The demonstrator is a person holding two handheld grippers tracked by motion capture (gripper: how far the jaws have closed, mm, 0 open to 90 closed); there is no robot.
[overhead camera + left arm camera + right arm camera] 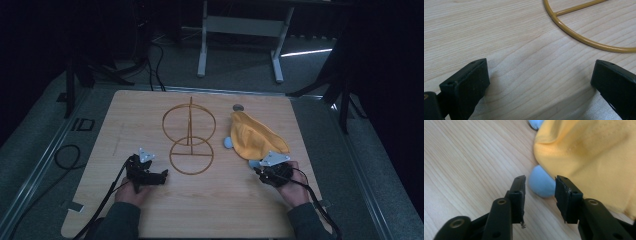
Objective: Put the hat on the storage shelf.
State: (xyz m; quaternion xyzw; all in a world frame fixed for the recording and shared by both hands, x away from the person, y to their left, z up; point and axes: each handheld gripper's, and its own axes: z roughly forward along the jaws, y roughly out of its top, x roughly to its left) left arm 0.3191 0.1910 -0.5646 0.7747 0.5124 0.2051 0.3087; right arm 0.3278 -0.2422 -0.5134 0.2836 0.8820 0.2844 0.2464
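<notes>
The right gripper (263, 172) sits at the right side of the wooden table (150, 220), held in the person's right hand (292, 187). In the right gripper view its two black jaws stand apart with a gap between them, and nothing is pinched in that gap. Just past the tips lies a soft blue pad (541, 183). It peeks out from under the edge of a yellow cloth (594, 152). The jaws point at the blue pad but do not squeeze it; whether a tip brushes it, I cannot tell. The yellow cloth lies bunched up on the table (257, 137), just beyond the right gripper and to the right of a gold wire frame (190, 137). More bits of blue stick out from under the cloth at its left edge and its near edge. The left gripper (162, 176) rests at the left side of the table in the person's left hand (131, 192). In the left gripper view its jaws are spread very wide, one at each side, with only bare wood between them. They hold nothing. The round bottom ring (584, 37) of the gold wire frame lies flat on the wood just ahead of it, not touching the jaws.
</notes>
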